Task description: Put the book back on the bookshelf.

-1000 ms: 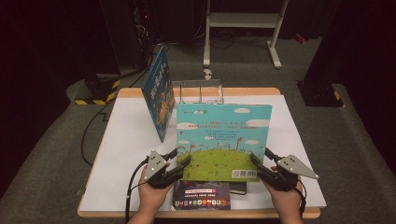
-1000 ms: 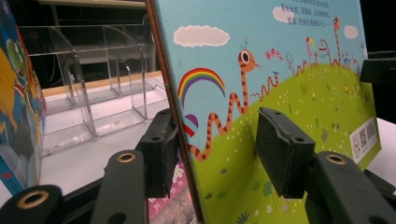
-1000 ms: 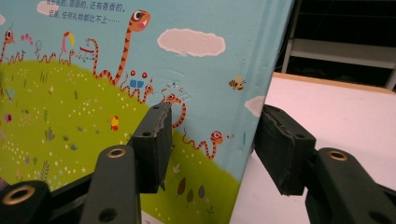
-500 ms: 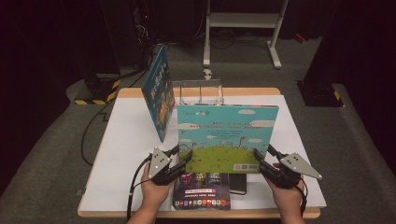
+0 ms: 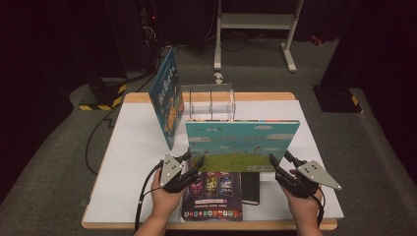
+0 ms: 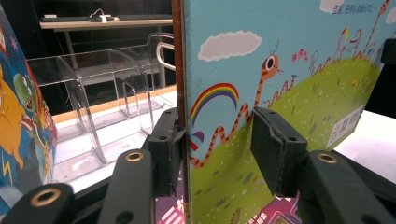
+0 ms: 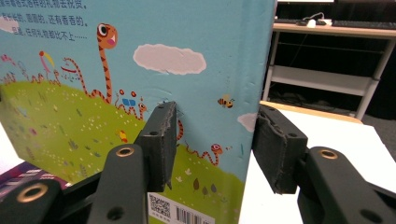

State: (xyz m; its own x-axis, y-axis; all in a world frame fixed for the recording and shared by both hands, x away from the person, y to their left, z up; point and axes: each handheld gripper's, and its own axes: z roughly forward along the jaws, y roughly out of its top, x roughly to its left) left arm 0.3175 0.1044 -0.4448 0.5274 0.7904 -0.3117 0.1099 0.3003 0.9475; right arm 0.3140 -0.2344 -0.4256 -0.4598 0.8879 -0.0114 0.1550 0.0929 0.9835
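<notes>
Clear rack: acrylic dividers, slots bare; dinosaur book leaning at its left.
Picture book: upright above purple book; Chinese text, barcode.
Left gripper: clamped on left edge.
Right gripper: clamped on right edge.

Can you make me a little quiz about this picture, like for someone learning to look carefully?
1. What stands between the left claw and the right claw?
A. a picture book with a green hill and clouds
B. a cup
C. a ball
2. True or false: the blue book at the back lies flat on the table.
3. What colour is the book that lies at the table's front edge, between the person's hands?

Key
1. A, the picture book.
2. False. It stands on edge beside the clear rack.
3. Purple. The purple book lies flat there, with a black book next to it.
</notes>
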